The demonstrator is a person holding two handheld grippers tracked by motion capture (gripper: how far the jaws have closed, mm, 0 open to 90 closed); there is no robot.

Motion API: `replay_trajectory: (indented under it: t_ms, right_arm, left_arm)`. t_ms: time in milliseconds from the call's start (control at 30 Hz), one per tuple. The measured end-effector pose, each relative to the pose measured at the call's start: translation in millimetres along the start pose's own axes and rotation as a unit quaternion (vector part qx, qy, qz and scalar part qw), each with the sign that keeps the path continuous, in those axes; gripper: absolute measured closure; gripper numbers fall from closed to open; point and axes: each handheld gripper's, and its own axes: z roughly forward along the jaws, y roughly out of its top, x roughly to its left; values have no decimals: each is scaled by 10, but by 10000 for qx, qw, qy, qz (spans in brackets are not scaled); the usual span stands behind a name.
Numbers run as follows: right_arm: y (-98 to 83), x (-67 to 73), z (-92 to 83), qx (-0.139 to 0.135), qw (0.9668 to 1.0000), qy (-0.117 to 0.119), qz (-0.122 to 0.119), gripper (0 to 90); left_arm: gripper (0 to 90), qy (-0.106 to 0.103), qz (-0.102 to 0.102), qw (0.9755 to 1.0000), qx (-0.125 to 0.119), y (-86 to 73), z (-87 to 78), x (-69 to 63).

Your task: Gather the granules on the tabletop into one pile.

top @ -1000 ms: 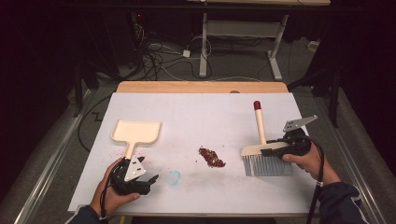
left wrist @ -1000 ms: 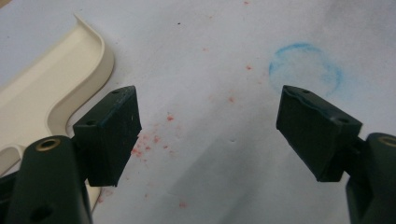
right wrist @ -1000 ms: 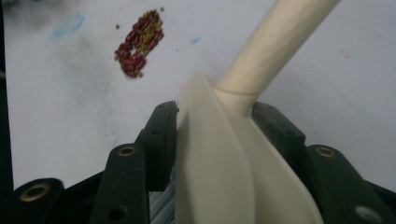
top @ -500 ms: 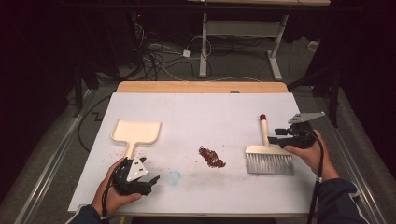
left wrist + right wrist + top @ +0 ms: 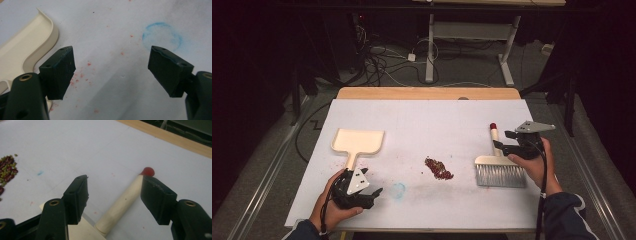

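In the right gripper view, the cream brush's (image 5: pixel 120 206) bristle head is cut off by the bottom edge; the cream plastic dustpan (image 5: pixel 22 52) runs off the left gripper view's left edge.

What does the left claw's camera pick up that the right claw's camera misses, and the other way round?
Left gripper view alone: the cream dustpan, a blue ring mark and red specks on the paper. Right gripper view alone: the brush handle with its red tip, lying between open jaws, and the bean pile. Shared: the white table cover and a pair of black jaws, standing apart.
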Motion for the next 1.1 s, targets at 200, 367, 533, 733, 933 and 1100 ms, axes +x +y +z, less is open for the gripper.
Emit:
replay_trajectory:
  t_ms: [200, 367, 533, 733, 933, 1100]
  right_arm:
    - [63, 75, -31, -332, 9991, -240, 79, 314]
    - [87, 136, -68, -539, 9965, -611, 181, 197]
    - [98, 228, -145, -782, 9946, -667, 172, 173]
    - [102, 362, -228, -999, 9920, -768, 58, 169]
    - [105, 541, -325, -1133, 9901, -812, -141, 168]
    - [92, 646, -422, -1193, 9897, -725, -307, 173]
  left_arm:
    - [210, 0, 8, 10000, 11, 1, -1, 1]
    - [210, 15, 1, 10000, -9, -1, -10, 5]
    - [210, 40, 10, 10000, -24, -1, -23, 3]
    - [210, 40, 2, 10000, -16, -4, -36, -6]
    - [205, 72, -19, 10000, -48, -9, -53, 1]
    - [205, 62, -2, 10000, -57, -12, -58, -4]
